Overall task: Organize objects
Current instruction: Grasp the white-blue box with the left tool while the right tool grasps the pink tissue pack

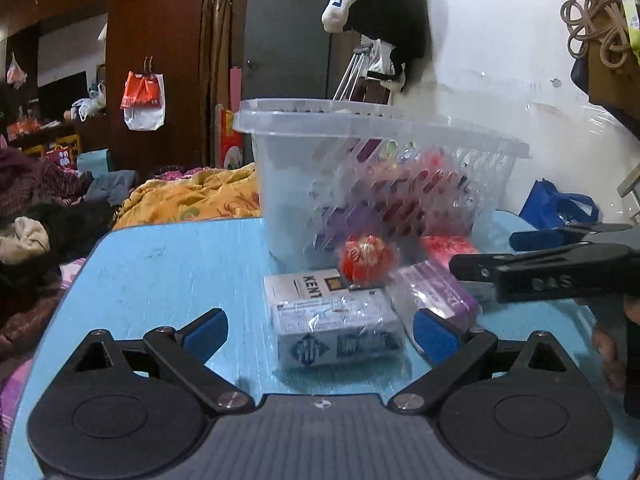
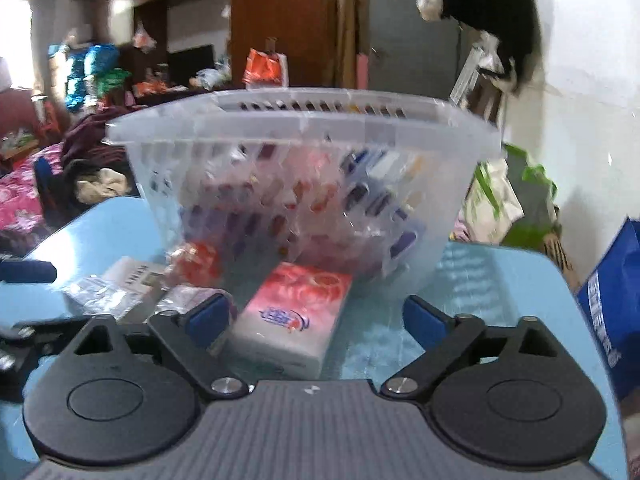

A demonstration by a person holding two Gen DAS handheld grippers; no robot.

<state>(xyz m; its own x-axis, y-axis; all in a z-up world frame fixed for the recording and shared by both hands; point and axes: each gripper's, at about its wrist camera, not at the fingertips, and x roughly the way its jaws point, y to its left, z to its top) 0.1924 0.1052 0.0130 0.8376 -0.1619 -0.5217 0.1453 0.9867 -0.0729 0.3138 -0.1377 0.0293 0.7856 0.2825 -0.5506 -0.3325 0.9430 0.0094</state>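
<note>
A translucent slotted basket point(image 1: 360, 128) point(image 2: 280, 128) stands at the back of the light blue table point(image 1: 168, 272) point(image 2: 480, 280), with several packets inside. My left gripper point(image 1: 320, 334) is open around a plastic-wrapped white and blue box point(image 1: 336, 328), pads clear of it. Behind that lie a KENT box point(image 1: 304, 284), a red wrapped ball point(image 1: 366, 258) point(image 2: 200, 260) and a purple packet point(image 1: 440, 292). My right gripper point(image 2: 316, 320) is open around a pink tissue pack point(image 2: 292, 316), which sits closer to its left pad. Its black fingers point(image 1: 540, 272) reach in from the right.
An orange quilt point(image 1: 192, 196) and heaped clothes point(image 1: 36, 236) lie on the bed past the table's left edge. A blue bag point(image 1: 556, 204) point(image 2: 612, 300) and a green bag point(image 2: 528, 200) stand by the white wall on the right. Bare tabletop lies left of the boxes.
</note>
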